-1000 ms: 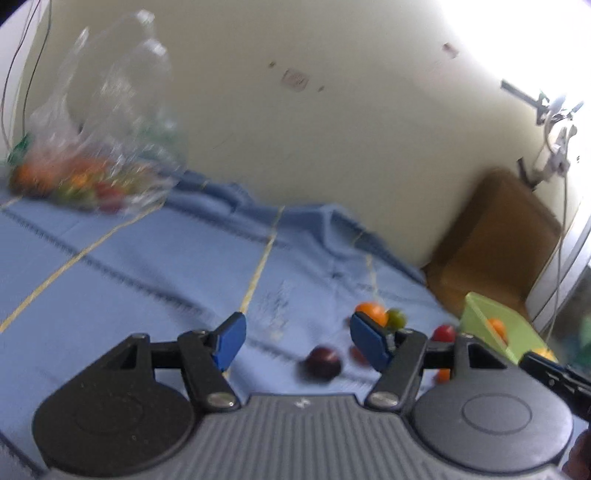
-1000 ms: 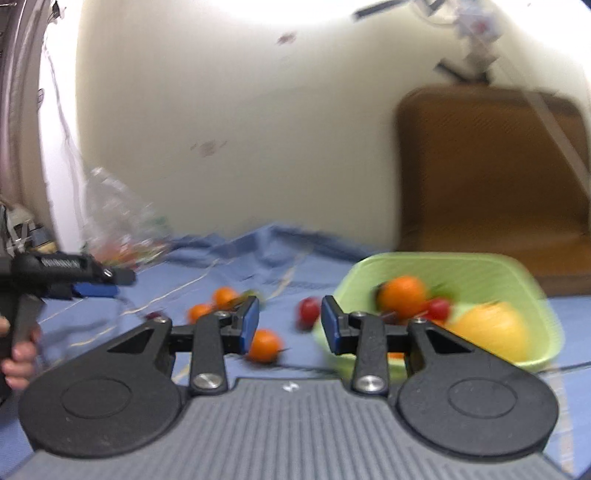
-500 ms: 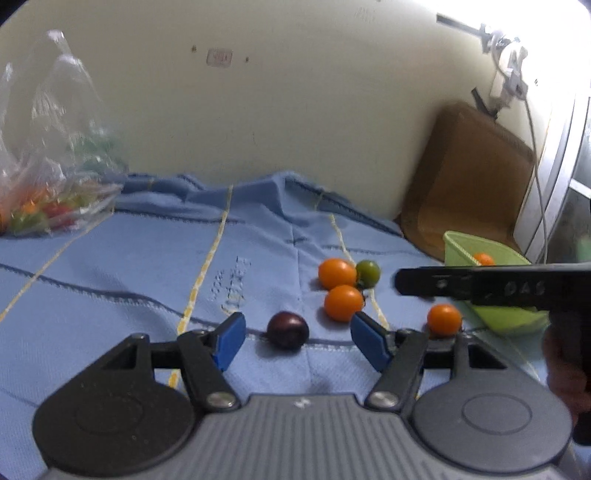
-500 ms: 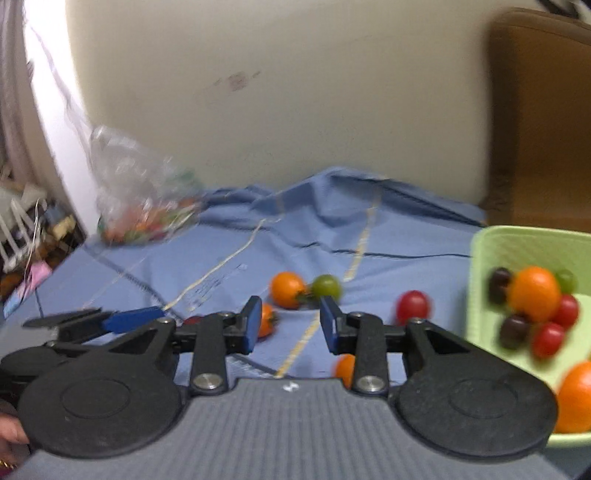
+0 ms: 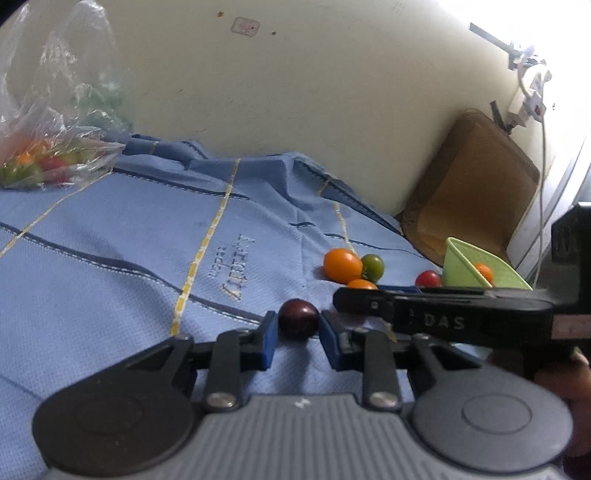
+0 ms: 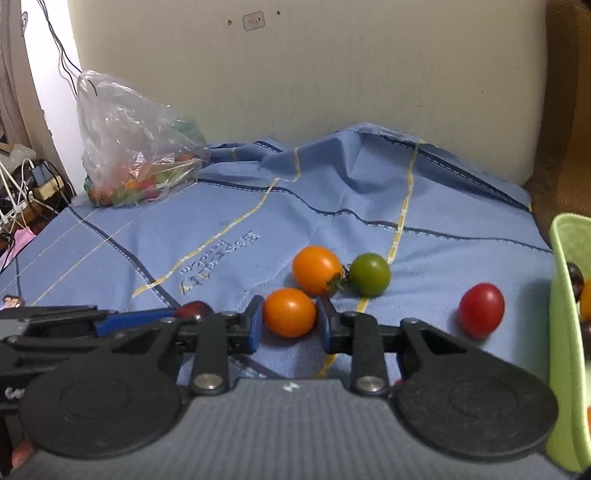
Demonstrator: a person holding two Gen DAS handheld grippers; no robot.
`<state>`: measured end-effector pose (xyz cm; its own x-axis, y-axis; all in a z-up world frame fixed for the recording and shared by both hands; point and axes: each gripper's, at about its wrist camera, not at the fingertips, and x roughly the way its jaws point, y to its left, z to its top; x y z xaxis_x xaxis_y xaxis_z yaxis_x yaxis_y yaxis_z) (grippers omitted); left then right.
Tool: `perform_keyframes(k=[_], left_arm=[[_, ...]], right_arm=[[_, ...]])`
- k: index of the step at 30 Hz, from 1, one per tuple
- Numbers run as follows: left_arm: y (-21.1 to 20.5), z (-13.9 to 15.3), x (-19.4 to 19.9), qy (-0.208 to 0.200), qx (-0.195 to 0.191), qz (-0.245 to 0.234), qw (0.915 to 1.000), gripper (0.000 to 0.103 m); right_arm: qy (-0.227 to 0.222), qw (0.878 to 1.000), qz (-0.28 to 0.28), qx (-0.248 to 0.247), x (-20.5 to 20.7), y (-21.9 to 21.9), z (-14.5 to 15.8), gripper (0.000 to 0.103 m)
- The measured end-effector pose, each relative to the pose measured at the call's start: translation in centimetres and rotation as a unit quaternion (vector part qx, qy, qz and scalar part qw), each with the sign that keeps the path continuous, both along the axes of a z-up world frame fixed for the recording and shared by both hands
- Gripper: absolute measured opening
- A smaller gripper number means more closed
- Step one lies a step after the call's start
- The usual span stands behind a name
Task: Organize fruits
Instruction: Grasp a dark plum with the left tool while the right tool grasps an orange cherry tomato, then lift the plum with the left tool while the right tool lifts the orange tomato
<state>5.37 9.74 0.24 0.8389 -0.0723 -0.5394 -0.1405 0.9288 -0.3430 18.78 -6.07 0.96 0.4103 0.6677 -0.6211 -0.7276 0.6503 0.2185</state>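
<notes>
Blue cloth (image 6: 332, 206) (creased), brown cushion (image 5: 469, 192)

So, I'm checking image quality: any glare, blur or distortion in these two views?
Left wrist view: window glare washes out the top right corner, and the plastic bag is soft. Right wrist view: evenly lit and sharp; fisheye bends the green basket at the edge.

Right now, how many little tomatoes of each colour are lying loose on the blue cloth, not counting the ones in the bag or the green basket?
Orange tomatoes: 2
Green tomato: 1
Red tomato: 1
Dark purple tomato: 1
Total: 5
</notes>
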Motion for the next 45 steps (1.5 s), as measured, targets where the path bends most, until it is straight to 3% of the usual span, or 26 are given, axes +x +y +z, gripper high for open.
perform_keyframes(k=[4,7,11,14,19,24,31,35,37,45], left_arm=[[-1.0,0.6,-1.0,-0.04,0.021,-0.027,0.9986,0.025],[-1.8,0.9,-1.4,-0.048,0.029,-0.049,0.9972,0.025],[-2.3,0.8,-2.3,-0.04,-0.014,-0.069,0.9967,0.025],[-3.3,0.7,-3.5,-0.032,-0.023,-0.083,0.9958,0.025],[-5.4,0.2,-6.0,-0.025,-0.018,-0.104,0.9942,0.025],[-6.8,0.3,-6.6,-0.017,0.022,-0.099,0.9947,0.027],[-7.5,0.5,-6.3,-0.011,0.043,-0.087,0.9952,0.05],[-8.2,0.5,-5.8,-0.011,0.05,-0.092,0.9944,0.05],[-8.7,0.6,-5.6,-0.011,0.059,-0.097,0.9934,0.049],[-8.8,0.4,-6.1,-0.006,0.066,-0.09,0.9937,0.049]], right_arm=[[-0.022,1.0,-0.01,0.017,-1.9,-1.9,1.0,0.032],[-0.044,0.999,-0.012,0.029,-4.0,-4.1,1.8,0.032],[-0.078,0.996,-0.011,0.03,-7.3,-7.2,2.1,0.032],[-0.093,0.995,-0.01,0.029,-9.5,-9.1,1.9,0.032],[-0.097,0.995,0.007,0.024,-11.6,-10.3,1.1,0.032],[-0.084,0.996,0.019,0.009,-11.7,-9.9,-0.1,0.033],[-0.052,0.998,0.013,0.026,-11.3,-10.7,-0.3,0.041],[-0.051,0.998,0.009,0.028,-11.6,-11.0,-0.3,0.043],[-0.053,0.998,0.008,0.03,-11.8,-11.2,-0.3,0.05],[-0.053,0.998,0.006,0.027,-11.8,-11.6,-0.3,0.051]])
